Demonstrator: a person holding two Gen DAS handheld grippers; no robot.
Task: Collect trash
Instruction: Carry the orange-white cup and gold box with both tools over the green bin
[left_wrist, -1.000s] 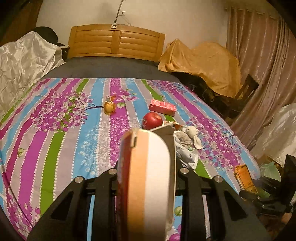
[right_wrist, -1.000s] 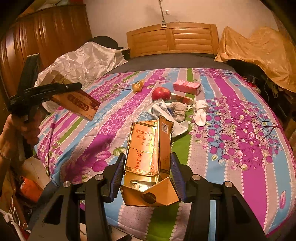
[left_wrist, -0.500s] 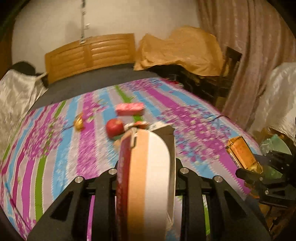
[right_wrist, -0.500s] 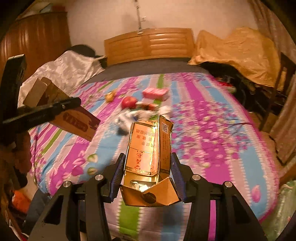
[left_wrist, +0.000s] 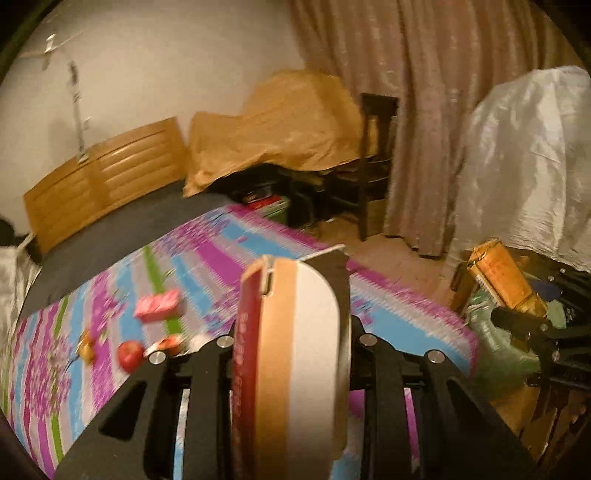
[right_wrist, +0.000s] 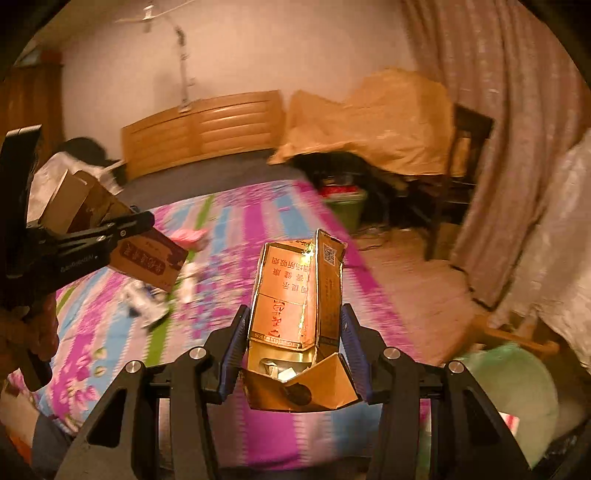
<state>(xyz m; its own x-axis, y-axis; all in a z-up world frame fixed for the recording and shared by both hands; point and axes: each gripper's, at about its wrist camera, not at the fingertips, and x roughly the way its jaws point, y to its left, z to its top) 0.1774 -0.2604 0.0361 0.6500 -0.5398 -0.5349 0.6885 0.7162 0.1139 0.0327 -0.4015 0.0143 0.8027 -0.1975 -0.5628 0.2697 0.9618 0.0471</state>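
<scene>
My left gripper (left_wrist: 291, 339) is shut on a flattened brown and red carton (left_wrist: 295, 354), held upright above the bed; the carton also shows in the right wrist view (right_wrist: 147, 258). My right gripper (right_wrist: 295, 332) is shut on an open gold carton (right_wrist: 295, 295), which also shows in the left wrist view (left_wrist: 506, 280) beyond the bed's foot. A green bag (right_wrist: 517, 391) lies on the floor at lower right. On the bedspread (left_wrist: 221, 258) lie a red apple (left_wrist: 130, 355), a pink box (left_wrist: 159, 304), a small yellow item (left_wrist: 86, 350) and wrappers (right_wrist: 147, 302).
A wooden headboard (left_wrist: 103, 184) is at the back. Furniture under an orange cloth (left_wrist: 280, 125), a dark chair (left_wrist: 373, 162), curtains (left_wrist: 424, 110) and a white plastic-covered mass (left_wrist: 528, 166) stand to the right. Bare floor (right_wrist: 406, 273) lies beside the bed.
Both grippers have swung to the right, away from the bed toward the floor by the curtain. Each still holds its carton. The green bag has come into the right wrist view.
</scene>
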